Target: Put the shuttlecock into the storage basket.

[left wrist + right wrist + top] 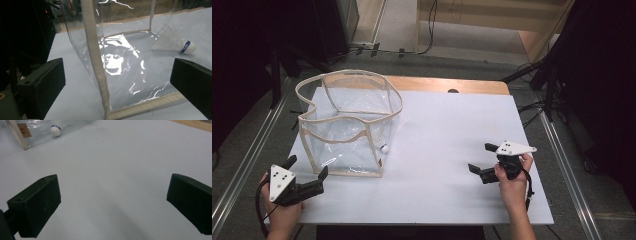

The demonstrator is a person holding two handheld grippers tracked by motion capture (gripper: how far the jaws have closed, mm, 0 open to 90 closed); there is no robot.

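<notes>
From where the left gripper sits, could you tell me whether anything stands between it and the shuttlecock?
Yes. The shuttlecock lies inside the clear bag, so the bag's transparent wall and its cloth-trimmed corner edge stand between it and the left gripper. The bag's top is open.

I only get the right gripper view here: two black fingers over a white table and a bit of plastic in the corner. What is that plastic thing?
Observer: It is a clear bag with cream fabric trim, standing open on the far left part of the table, seen from the high view.
Operator: And the little white ball beside it?
Observer: That is the cork tip of a shuttlecock. The left gripper view shows its feathered skirt and a blue band, lying on its side within the bag's clear walls.
Operator: Where is the other gripper?
Observer: The left gripper is near the bag's front left corner, fingers open around nothing, not touching the bag. The right gripper is open too.
</notes>
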